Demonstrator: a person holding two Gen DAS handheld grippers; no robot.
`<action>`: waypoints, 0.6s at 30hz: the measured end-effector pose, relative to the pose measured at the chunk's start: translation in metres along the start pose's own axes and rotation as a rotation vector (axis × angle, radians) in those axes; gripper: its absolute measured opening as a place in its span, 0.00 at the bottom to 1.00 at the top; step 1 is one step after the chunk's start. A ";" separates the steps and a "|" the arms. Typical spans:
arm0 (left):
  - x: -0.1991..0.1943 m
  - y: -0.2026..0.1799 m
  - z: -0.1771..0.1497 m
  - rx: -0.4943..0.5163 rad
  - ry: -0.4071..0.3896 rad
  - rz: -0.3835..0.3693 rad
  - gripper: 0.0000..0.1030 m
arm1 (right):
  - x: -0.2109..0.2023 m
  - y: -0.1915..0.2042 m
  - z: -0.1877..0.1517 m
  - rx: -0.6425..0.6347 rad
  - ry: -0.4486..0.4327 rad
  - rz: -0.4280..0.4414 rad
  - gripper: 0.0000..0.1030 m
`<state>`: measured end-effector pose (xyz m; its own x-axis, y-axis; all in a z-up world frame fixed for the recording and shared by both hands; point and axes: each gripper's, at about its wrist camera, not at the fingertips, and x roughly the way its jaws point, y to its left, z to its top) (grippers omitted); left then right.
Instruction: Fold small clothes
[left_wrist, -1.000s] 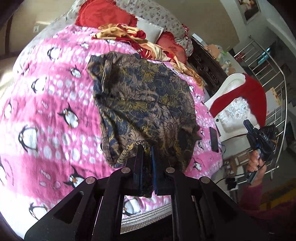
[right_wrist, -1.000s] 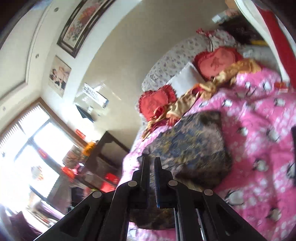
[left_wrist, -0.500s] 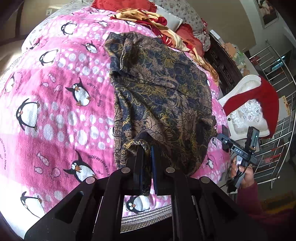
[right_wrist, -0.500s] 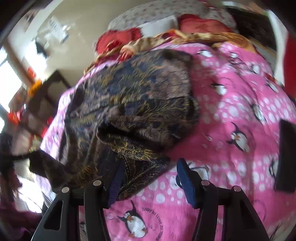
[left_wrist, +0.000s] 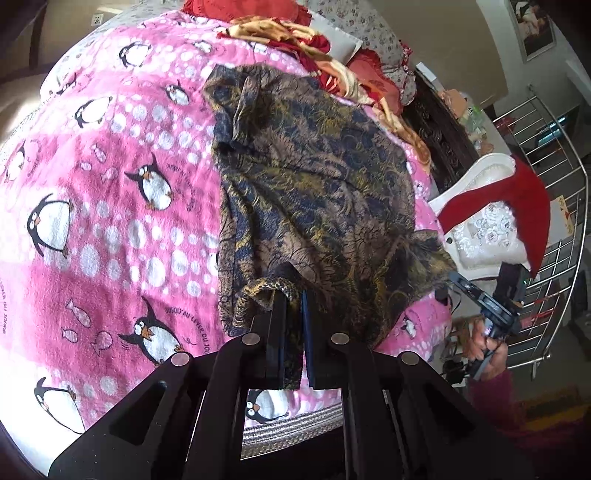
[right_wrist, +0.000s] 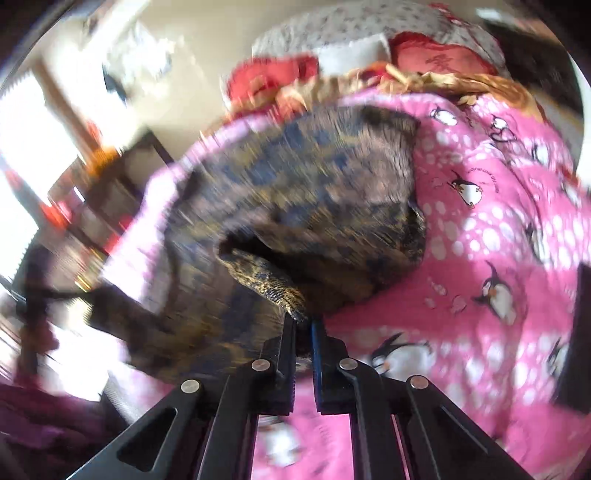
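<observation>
A dark blue and gold patterned garment (left_wrist: 317, 192) lies spread on a pink penguin blanket (left_wrist: 110, 206). My left gripper (left_wrist: 293, 301) is shut on its near hem, and a fold of cloth hangs between the fingers. In the left wrist view my right gripper (left_wrist: 448, 280) grips the garment's right corner at the bed's edge, held by a person's hand (left_wrist: 484, 343). The blurred right wrist view shows the right gripper (right_wrist: 303, 321) shut on a gold-edged hem of the garment (right_wrist: 314, 184), which lifts slightly off the blanket (right_wrist: 480, 258).
Red pillows (left_wrist: 373, 70) and a red and gold cloth (left_wrist: 280, 33) lie at the head of the bed. A white chair with a red cover (left_wrist: 495, 206) and a metal railing (left_wrist: 554, 236) stand beside the bed. A flat dark object (right_wrist: 576, 332) lies on the blanket.
My right gripper swung down from pointing at the wall, opened over the garment's corner and shut on its hem. The left gripper kept its grip and sank a little.
</observation>
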<state>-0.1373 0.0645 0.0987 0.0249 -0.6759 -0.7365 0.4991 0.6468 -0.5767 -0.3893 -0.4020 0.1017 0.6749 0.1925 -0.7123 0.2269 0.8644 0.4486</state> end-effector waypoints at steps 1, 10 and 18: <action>-0.007 -0.002 0.002 0.004 -0.016 -0.011 0.06 | -0.015 0.001 -0.001 0.037 -0.036 0.058 0.06; -0.048 -0.031 0.044 0.054 -0.155 -0.096 0.06 | -0.100 0.029 0.014 0.220 -0.341 0.496 0.06; -0.033 -0.020 0.029 0.084 -0.082 0.013 0.09 | -0.090 0.041 0.053 0.197 -0.371 0.470 0.06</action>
<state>-0.1228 0.0630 0.1448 0.1012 -0.6965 -0.7104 0.5688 0.6263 -0.5331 -0.4034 -0.4081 0.2127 0.9247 0.3266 -0.1957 -0.0523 0.6181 0.7843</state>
